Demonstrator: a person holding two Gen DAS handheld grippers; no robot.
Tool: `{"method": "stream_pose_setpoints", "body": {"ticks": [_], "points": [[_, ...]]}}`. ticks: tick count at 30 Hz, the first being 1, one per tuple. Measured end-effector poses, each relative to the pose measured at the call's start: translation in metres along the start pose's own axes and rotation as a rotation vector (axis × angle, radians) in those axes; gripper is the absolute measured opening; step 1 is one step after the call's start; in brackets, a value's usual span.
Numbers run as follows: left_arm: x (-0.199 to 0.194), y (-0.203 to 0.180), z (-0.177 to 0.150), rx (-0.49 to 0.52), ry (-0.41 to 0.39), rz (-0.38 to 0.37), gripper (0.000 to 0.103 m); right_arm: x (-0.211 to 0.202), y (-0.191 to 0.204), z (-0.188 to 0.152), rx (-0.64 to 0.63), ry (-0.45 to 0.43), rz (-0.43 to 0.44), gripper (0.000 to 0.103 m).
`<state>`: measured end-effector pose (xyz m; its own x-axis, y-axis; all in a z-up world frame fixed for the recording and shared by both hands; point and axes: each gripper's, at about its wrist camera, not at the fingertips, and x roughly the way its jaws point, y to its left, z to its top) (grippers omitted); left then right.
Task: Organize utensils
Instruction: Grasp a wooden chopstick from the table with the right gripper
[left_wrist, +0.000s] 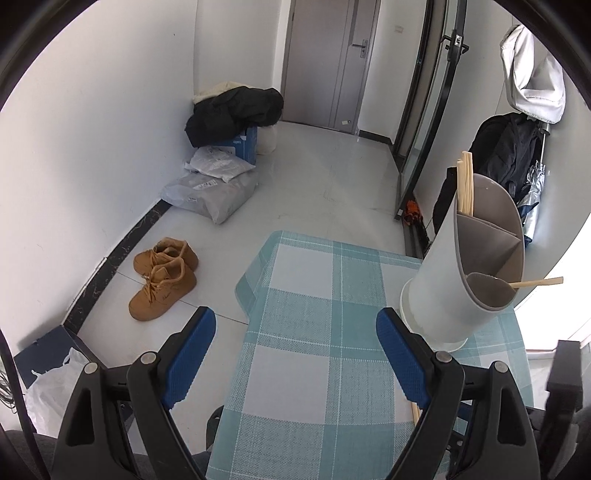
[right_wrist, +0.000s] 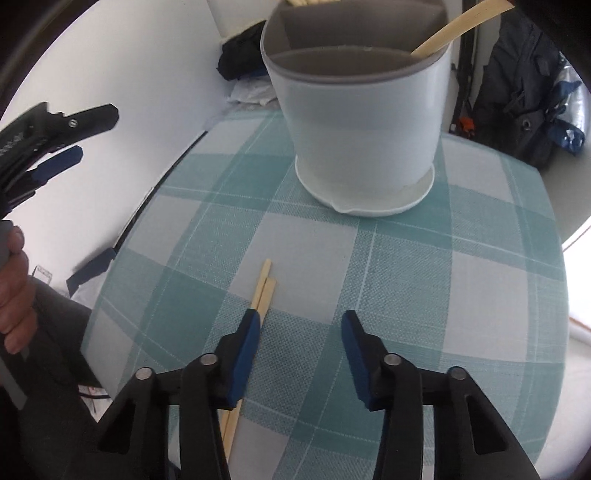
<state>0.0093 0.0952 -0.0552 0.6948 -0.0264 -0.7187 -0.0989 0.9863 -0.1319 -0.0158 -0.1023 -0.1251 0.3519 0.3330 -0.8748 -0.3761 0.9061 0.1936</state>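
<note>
From the left wrist camera I see my left gripper (left_wrist: 295, 332) with its jaws spread wide and nothing between them, hovering over the left part of the tabletop (left_wrist: 306, 369), which is covered by a teal and white checked cloth. The utensil holder (left_wrist: 461, 273), a white cylinder with grey dividers inside, stands ahead and to the right of this gripper; some chopsticks already stand in its far compartment and one wooden stick leans out of the near one. Only a short end of the loose chopsticks (left_wrist: 414, 412) shows, low behind the right finger, so this arm is not well placed for them. Beyond the tabletop edge there is a pale tiled floor with tan boots (left_wrist: 162, 277), parcels and a closed door. From the right wrist camera my right gripper (right_wrist: 299, 336) is also spread and holds nothing. The loose chopsticks (right_wrist: 263, 282) lie flat on the cloth as a pair, their long axis running almost straight away from me toward the utensil holder (right_wrist: 362, 122), and they pass just under the left finger, not between the two. I judge the right arm is the nearer one, and it needs a small shift to the left, perhaps with some wrist rotation, before closing across the sticks. The left gripper (right_wrist: 62, 147) appears at the far left, well apart.
</note>
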Motion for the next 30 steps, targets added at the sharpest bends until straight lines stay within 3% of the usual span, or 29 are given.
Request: {"method": "stream_pose_setpoints", "body": {"ticks": [14,18,30], "points": [[0.001,0.007,0.009,-0.048,0.033,-0.074,0.086,0.008,0.023,0.009,-0.038,0.047,-0.055,0.035],[0.003,0.013,0.01,-0.078,0.047,-0.08,0.086,0.009,0.017,0.013,-0.009,0.075,-0.072,0.026],[0.004,0.02,0.01,-0.094,0.057,-0.047,0.086,0.018,0.038,0.021,-0.122,0.078,-0.131,0.027]]}}
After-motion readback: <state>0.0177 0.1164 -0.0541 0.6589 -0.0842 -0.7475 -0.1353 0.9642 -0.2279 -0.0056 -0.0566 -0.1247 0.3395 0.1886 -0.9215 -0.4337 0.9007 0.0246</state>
